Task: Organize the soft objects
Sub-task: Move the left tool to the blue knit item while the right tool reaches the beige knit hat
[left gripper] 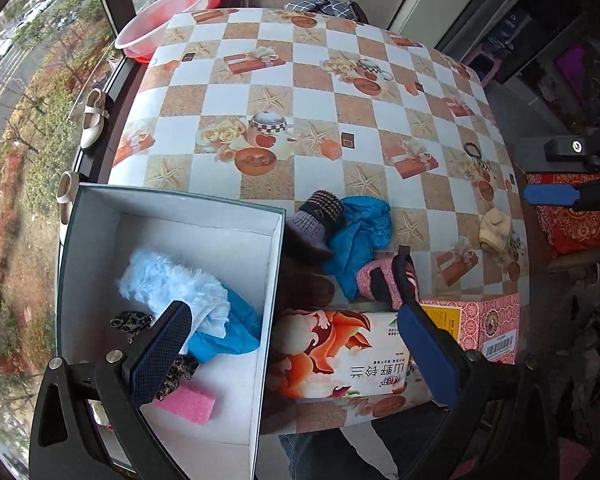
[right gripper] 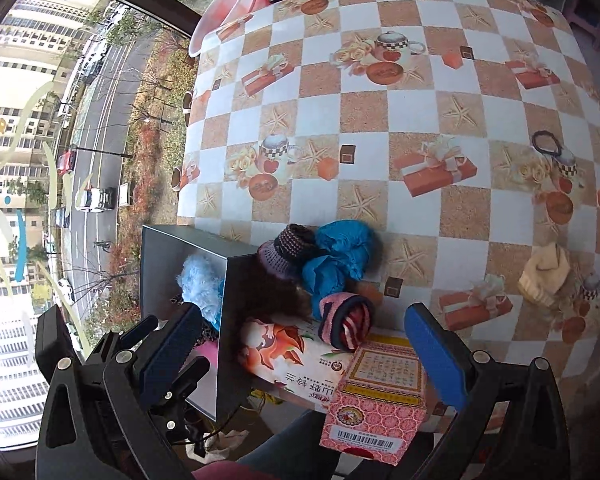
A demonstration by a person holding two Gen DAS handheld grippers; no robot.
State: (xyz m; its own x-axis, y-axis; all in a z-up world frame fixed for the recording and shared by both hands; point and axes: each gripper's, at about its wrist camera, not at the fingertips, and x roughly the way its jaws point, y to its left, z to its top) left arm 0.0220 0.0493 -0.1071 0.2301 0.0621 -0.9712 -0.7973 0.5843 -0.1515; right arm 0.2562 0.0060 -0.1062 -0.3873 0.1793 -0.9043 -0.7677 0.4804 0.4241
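Item: open grey box point(left gripper: 172, 216), white inside, at the near left corner of the table point(left gripper: 324, 80), which wears a checked cloth printed with starfish, teapots and gift boxes.

Contents of box: fluffy pale-blue piece point(left gripper: 172, 280), blue cloth point(left gripper: 228, 332), leopard-print scrunchie point(left gripper: 132, 322), pink sponge point(left gripper: 188, 402).

Still outside, bunched against the box's right wall: purple-and-brown knitted hat point(left gripper: 318, 216), crumpled blue cloth point(left gripper: 360, 232), dark brown furry piece point(left gripper: 304, 280), pink striped knitted roll point(left gripper: 384, 284). Well apart near the right edge: a cream knitted piece point(left gripper: 496, 226) and a black hair tie point(left gripper: 473, 149).

Tools: left gripper point(left gripper: 296, 344) spread wide and empty, one finger over the box interior, the other above the knitted roll. Right gripper point(right gripper: 304, 344) likewise wide and empty, hovering above the near edge, straddling the same heap.

Hazards, as I judge them: the heap is tangled, so a pinch at the roll may drag the blue cloth or hat along, or drop one short of the box. The left gripper straddles the box wall; closing there could clip the wall and shove the box toward the window-side edge. The two tools hang close together over the heap and could knock each other.

Writing: a soft printed packet point(left gripper: 340, 356) at the near edge shows flowers and Chinese characters, seen upside down; I would not vouch for a reading. A pink patterned carton point(right gripper: 376, 404) beside it carries a barcode and a yellow panel of print too small to read. No brand is legible.
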